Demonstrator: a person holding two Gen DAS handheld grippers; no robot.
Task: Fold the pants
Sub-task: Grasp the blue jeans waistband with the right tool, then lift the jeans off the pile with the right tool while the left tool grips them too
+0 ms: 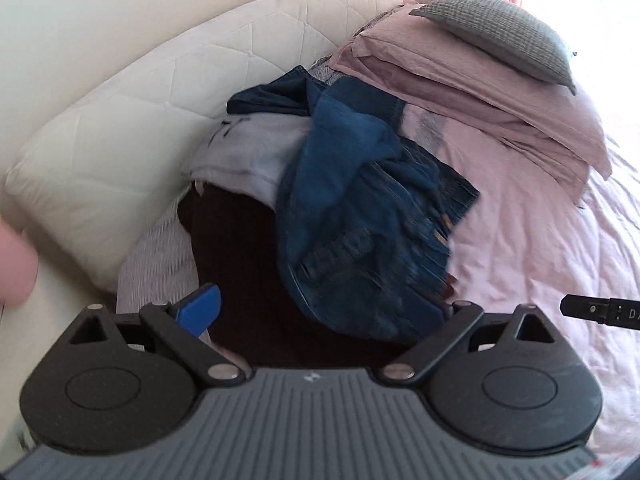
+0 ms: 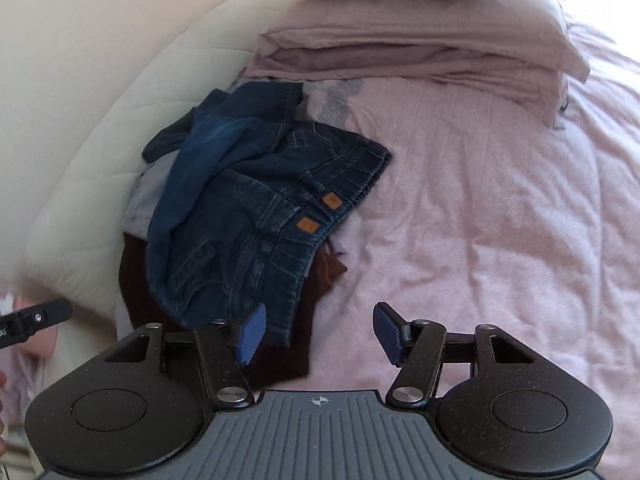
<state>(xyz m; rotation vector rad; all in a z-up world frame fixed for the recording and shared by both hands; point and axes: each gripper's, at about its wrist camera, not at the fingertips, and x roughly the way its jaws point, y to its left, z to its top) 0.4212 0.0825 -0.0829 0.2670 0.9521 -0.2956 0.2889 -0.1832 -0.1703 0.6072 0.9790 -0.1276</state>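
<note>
Two grippers over the bed, both angled down at a heap of clothes; neither holds anything.

Dark blue denim pants with two tan leather patches at the waistband lie crumpled on top of the heap, at about 10 o'clock from the right gripper. Waistband faces 3 o'clock, legs bunched toward the white quilted headboard cushion. Beneath them: a pale lilac garment and a dark maroon cloth. Judgement: the pants sit on the pile as unsorted laundry, so they need lifting onto the bare pink bedsheet at 2 o'clock, where there is flat room to fold.

Right gripper: jaws stand wide apart, nothing between the blue pads; the left pad overlaps the denim hem in view, contact not certain.

Left gripper: one blue pad visible at 9 o'clock, the other hidden behind denim. Arms are splayed wide, so jaws read as open; no cloth seen pinched.

Stacked pink pillows with a grey textured cushion on top occupy 1 o'clock, clear of the working area.

Likely next: pinch the waistband at two corners.
</note>
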